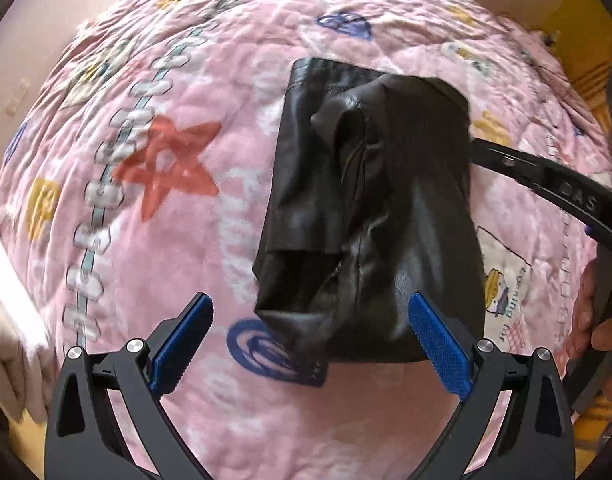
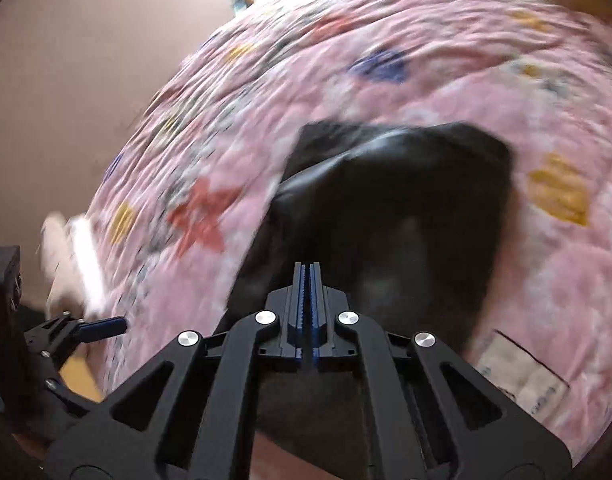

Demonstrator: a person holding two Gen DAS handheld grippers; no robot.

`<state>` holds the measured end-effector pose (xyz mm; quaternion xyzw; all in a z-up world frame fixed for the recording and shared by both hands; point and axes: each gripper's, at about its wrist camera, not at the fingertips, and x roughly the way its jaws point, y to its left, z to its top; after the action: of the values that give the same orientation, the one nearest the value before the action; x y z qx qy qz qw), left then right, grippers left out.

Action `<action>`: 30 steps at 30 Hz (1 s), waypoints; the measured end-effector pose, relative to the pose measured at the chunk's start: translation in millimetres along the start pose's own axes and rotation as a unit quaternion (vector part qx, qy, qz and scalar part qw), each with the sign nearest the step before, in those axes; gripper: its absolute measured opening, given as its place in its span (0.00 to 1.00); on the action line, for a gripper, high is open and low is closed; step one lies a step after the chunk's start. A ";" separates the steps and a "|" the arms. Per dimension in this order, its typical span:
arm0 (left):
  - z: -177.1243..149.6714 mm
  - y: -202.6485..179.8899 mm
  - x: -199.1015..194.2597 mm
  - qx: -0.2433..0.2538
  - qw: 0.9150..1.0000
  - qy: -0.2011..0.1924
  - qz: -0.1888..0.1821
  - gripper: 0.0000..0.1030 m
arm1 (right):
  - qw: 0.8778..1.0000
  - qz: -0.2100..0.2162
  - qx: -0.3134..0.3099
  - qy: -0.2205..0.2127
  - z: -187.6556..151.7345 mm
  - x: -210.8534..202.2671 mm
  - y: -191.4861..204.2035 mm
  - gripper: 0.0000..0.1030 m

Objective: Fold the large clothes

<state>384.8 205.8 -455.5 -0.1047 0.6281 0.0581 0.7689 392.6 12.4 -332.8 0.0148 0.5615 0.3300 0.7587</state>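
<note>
Black leather-look garment (image 1: 369, 208) lies folded in a compact bundle mid-bed on the pink quilt (image 1: 154, 240).
Likely heavy, floppy and slick, so pinch a seamed edge. Left gripper (image 1: 311, 346) fingers stand apart at its near edge; right gripper (image 2: 309, 320) fingers pressed together, holding nothing.

From the left wrist we are looking down along wide-spread fingers (image 1: 441, 344) onto the bed (image 1: 166, 240), sitting close above the near end of the black garment (image 1: 369, 200). From the right wrist we are looking forward and down over fingers (image 2: 302, 300) pressed together, low and near the garment (image 2: 393, 208), the picture blurring. Both views are sharing the garment, the pink quilt around it and the red star (image 1: 166, 160). The left view is also catching the right gripper (image 1: 565, 196) at its right edge.
</note>
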 end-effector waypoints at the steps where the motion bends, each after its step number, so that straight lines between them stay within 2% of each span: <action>1: -5.1 -7.5 6.3 -0.010 1.000 0.007 -0.011 0.92 | 1.000 0.006 -0.020 0.016 3.8 8.0 5.2 0.02; 4: -15.9 -33.3 28.0 -0.015 0.999 0.021 -0.041 0.92 | 0.994 0.024 -0.081 0.065 25.4 42.0 11.6 0.02; 6: -19.0 -53.0 51.3 -0.005 0.998 0.015 -0.056 0.92 | 0.985 0.069 -0.110 0.111 43.7 73.5 9.4 0.02; 7: -20.1 -58.7 60.3 -0.001 0.999 0.012 -0.051 0.92 | 0.978 0.086 -0.132 0.137 50.6 89.5 11.5 0.02; 9: -21.2 -68.4 80.1 0.013 1.000 0.006 -0.019 0.93 | 0.964 0.090 -0.178 0.175 57.2 114.2 18.0 0.02; 11: -21.7 -70.4 96.5 0.013 1.000 0.010 -0.016 0.94 | 0.949 0.098 -0.207 0.216 63.3 145.6 22.7 0.02; 14: -22.3 -69.6 103.9 0.005 1.000 0.008 -0.006 0.94 | 0.937 0.091 -0.228 0.250 68.2 177.6 28.8 0.00; 17: -21.9 -69.2 110.6 0.003 1.000 0.004 0.013 0.94 | 0.938 0.066 -0.182 0.286 72.2 208.2 27.4 0.00; 21: -23.8 -70.2 126.0 0.011 0.999 0.011 0.034 0.94 | 0.925 0.036 -0.195 0.325 70.2 236.9 42.5 0.00; 25: -20.0 -69.2 136.6 0.005 0.998 0.021 0.051 0.94 | 0.927 0.027 -0.190 0.323 65.0 247.4 49.6 0.00; 28: -17.9 -69.9 130.1 0.003 0.999 0.026 0.045 0.94 | 0.937 0.073 -0.186 0.287 69.5 211.7 42.6 0.00; 30: -16.9 -72.1 120.5 0.016 0.999 0.028 0.044 0.94 | 0.951 0.110 -0.165 0.236 78.1 161.6 26.4 0.02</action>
<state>409.2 126.8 -570.2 -0.0664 0.6541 0.0787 0.7494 471.6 143.9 -429.7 -0.1276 0.6569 0.4936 0.5555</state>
